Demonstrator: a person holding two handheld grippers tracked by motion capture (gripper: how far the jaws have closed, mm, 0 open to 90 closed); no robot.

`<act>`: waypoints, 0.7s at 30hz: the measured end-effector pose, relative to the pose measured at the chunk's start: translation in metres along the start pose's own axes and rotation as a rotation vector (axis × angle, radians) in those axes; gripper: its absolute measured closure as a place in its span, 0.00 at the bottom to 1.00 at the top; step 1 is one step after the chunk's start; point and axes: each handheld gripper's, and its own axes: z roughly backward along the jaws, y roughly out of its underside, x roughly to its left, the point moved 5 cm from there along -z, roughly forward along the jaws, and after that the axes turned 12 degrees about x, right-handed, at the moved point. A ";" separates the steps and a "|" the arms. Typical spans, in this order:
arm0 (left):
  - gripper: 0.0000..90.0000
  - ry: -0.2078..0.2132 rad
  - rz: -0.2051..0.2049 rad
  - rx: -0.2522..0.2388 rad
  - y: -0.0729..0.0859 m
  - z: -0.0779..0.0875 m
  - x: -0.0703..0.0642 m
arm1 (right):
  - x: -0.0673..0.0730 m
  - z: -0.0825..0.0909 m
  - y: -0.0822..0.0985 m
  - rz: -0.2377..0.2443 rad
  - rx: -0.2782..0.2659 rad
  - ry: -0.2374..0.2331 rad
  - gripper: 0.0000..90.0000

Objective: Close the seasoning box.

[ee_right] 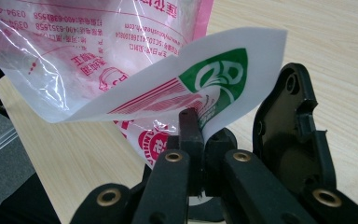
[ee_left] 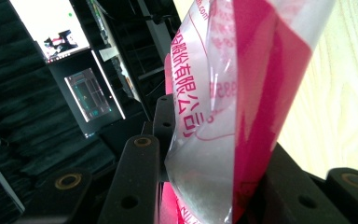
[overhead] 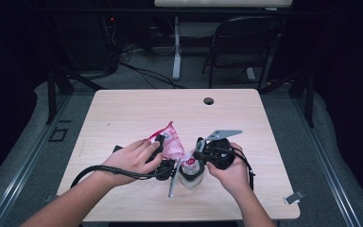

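The left claw (ee_left: 200, 186) is clenched on the body of a pink and clear plastic bag (ee_left: 233, 93), which rises from between its jaws. The right claw (ee_right: 200, 140) pinches the bag's lower corner tight, above a small white jar (overhead: 190, 174) on the wooden table (overhead: 123, 113)

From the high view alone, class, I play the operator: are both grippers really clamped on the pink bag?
Observer: The left gripper view shows the left gripper with its jaws pressing the pink bag from both sides.
Operator: And the right?
Observer: Its own view shows the right gripper shut on a white flap at the bag's edge.
Operator: Anything printed there?
Observer: A green logo and red stripes.
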 end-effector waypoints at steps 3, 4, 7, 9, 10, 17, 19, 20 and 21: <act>0.84 0.002 0.001 0.000 0.000 0.000 0.000 | 0.000 0.000 0.000 0.001 -0.004 0.001 1.00; 0.84 0.001 0.000 0.000 0.000 0.000 0.000 | 0.000 0.000 0.000 -0.001 -0.003 0.000 1.00; 0.86 -0.001 -0.007 0.002 -0.001 0.000 0.000 | 0.000 0.000 0.000 -0.003 -0.002 0.002 1.00; 0.86 0.000 -0.006 0.002 -0.001 0.000 0.000 | 0.000 0.000 0.000 -0.003 -0.002 0.003 1.00; 0.86 0.000 -0.006 0.002 -0.001 0.000 0.000 | 0.000 0.000 0.000 -0.003 -0.002 0.003 1.00; 0.87 -0.007 -0.006 0.001 -0.001 0.001 0.000 | 0.000 -0.001 0.000 0.000 -0.001 -0.001 1.00; 0.87 -0.007 -0.006 0.000 -0.001 0.001 0.000 | 0.000 -0.001 -0.001 0.001 -0.005 0.002 1.00; 0.87 -0.014 -0.006 0.000 -0.001 0.001 0.000 | 0.000 -0.002 0.000 -0.003 -0.001 0.000 1.00; 0.87 -0.014 -0.014 0.005 -0.002 0.002 0.000 | 0.000 -0.002 0.000 0.002 0.001 0.006 1.00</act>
